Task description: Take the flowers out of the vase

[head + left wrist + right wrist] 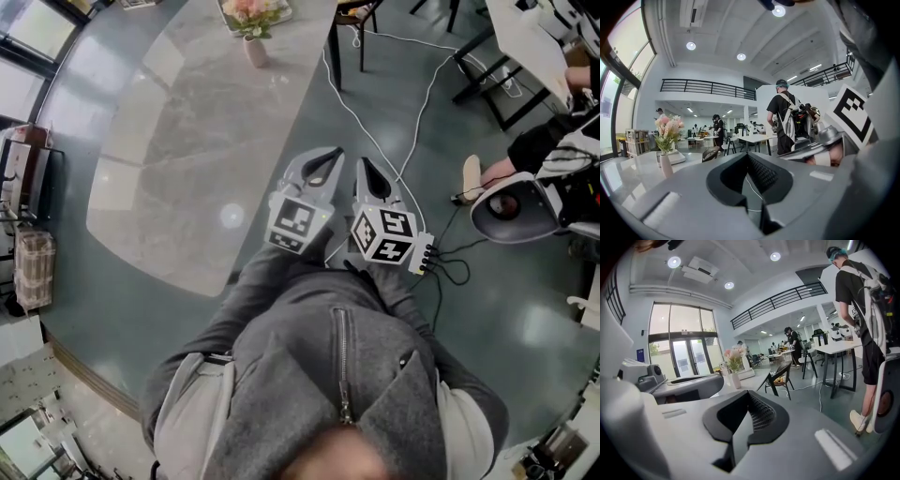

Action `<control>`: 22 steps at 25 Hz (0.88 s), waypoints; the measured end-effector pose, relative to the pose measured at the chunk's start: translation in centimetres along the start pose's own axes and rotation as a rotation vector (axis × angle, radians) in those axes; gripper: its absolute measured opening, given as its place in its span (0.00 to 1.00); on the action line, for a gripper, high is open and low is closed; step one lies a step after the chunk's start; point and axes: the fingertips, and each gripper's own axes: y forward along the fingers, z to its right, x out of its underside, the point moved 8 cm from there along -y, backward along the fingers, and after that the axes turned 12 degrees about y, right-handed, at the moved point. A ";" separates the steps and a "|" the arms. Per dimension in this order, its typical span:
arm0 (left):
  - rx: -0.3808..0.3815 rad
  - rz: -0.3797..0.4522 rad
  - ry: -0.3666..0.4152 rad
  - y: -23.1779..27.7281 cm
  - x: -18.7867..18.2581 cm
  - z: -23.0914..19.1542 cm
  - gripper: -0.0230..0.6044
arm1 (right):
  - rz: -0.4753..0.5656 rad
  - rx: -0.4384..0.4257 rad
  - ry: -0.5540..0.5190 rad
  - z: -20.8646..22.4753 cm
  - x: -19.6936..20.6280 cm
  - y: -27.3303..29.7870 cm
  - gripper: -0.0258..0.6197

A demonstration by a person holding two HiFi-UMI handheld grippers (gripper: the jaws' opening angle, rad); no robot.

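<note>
Where the grey marble-patterned counter (pixel 159 141) runs up to its far right edge, a small white narrow-necked ceramic vase (pixel 255 50) stands upright with a bunch of pale pink and cream flowers (pixel 251 13) in it. The blooms spread wider than the vase and rise well above its neck. Green leaves sit under the heads, and the stems gather down into the opening. In the left gripper view the pink heads sit highest, with paler ones among them. A flat white tray (pixel 676 158) lies on the counter just behind the vase.

Near the counter's right edge, and well apart from the vase, the left gripper (pixel 330 156) points toward the far side. Its grey jaws are closed tip to tip and nothing is between them. The right gripper (pixel 364 167) is just beside it and points the same way, with its jaws pressed together and empty too. Each gripper carries its cube of black-and-white square markers at the back, just in front of the person's grey jacket (pixel 328 375).

A thin white cable (pixel 375 141) trails across the grey floor past the right gripper. Beyond it a black chair (pixel 780 376) stands by the counter's far edge. Further right, a person in a black shirt with a backpack (pixel 862 310) stands beside a white table (pixel 836 348).
</note>
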 end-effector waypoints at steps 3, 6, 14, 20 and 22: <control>-0.001 0.004 0.002 2.2 -0.4 -2.2 0.05 | -0.008 -0.007 -0.004 0.2 -1.7 2.5 0.04; -0.009 -0.001 -0.001 4.5 -0.4 -4.1 0.05 | -0.018 -0.020 -0.006 0.8 -3.1 5.1 0.04; -0.045 -0.013 -0.011 8.5 -0.9 -10.0 0.05 | -0.052 -0.059 -0.023 0.1 -7.1 11.9 0.04; -0.085 -0.022 -0.029 10.6 -0.2 -14.3 0.05 | -0.084 -0.085 -0.036 -0.5 -8.8 16.8 0.04; -0.090 -0.019 -0.028 11.3 -0.1 -15.4 0.05 | -0.093 -0.087 -0.047 -0.7 -9.3 18.2 0.04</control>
